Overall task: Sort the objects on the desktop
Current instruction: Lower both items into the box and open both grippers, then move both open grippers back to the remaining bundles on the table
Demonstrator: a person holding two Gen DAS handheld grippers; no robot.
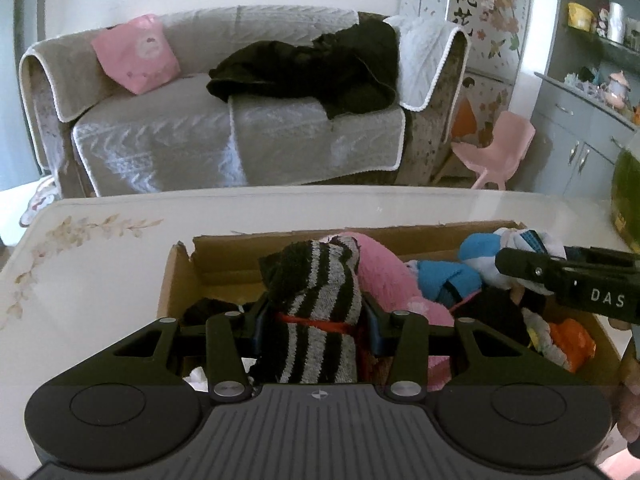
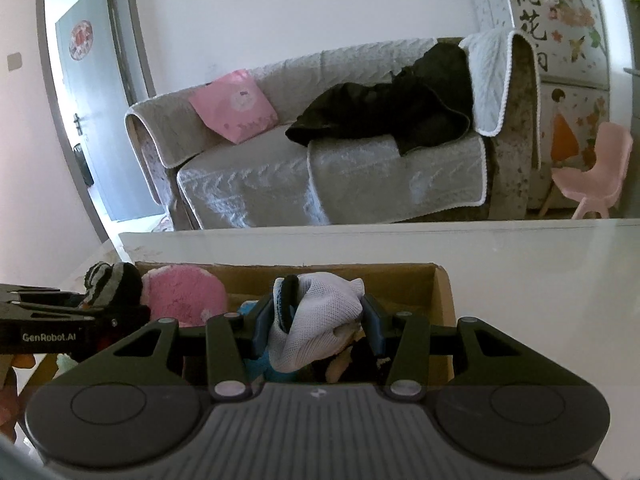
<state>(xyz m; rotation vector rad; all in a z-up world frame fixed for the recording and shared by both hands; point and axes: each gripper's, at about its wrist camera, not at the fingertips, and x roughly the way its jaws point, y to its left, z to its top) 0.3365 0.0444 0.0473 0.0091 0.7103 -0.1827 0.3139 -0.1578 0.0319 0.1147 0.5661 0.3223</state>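
Grey quilt-covered sofa (image 2: 320, 168) against white wall (image 2: 280, 12), pink cushion (image 2: 234, 106) and dark garment (image 2: 384, 114) on it, pink chair (image 2: 592, 176) and flower-decorated fridge (image 2: 560, 40) to its right, open doorway (image 2: 92, 112) to its left, daylight.

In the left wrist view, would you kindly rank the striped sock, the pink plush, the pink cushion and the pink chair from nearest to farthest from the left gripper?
1. striped sock, between the left gripper fingers.
2. pink plush, just right, in the box.
3. pink chair, on the floor, far right.
4. pink cushion, on the sofa, left.
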